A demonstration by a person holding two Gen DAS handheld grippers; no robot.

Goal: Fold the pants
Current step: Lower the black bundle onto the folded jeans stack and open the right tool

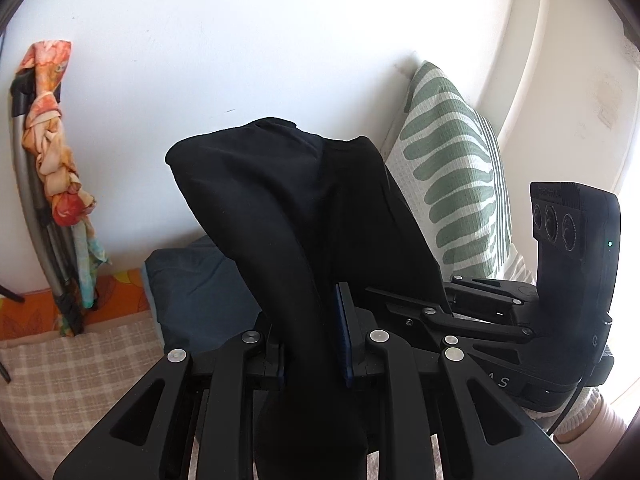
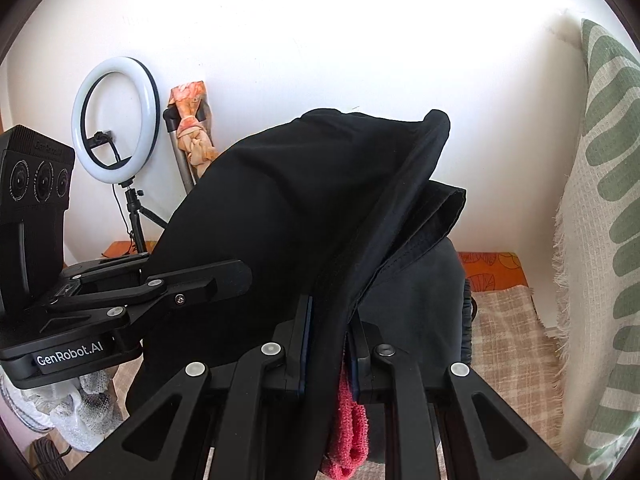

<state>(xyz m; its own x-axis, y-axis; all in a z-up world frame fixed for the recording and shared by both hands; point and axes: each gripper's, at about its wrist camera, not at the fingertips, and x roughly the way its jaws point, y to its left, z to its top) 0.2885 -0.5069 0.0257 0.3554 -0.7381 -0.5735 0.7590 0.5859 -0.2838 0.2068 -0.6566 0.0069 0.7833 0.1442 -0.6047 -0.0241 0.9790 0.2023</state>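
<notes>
left gripper is clamped on a bunched fold of the black fabric pants, blue pads pressing the cloth from both sides. right gripper is clamped the same way on another edge of the pants. the pants are lifted off the beige plaid bedspread, and the cloth rises from each jaw and drapes over, humped up in front of both cameras. the two grippers sit close together side by side above the bedspread.

dark blue-grey cloth lies on the bedspread behind the pants, possibly another garment, hard to tell. pink-red terry cloth shows low under the right gripper. green-and-white leaf-print cushion stands at the bedspread's far right against the wall. white ring light on a small black tripod stands beyond the bedspread's left end, next to a knotted orange floral scarf hanging on a grey metal frame.
</notes>
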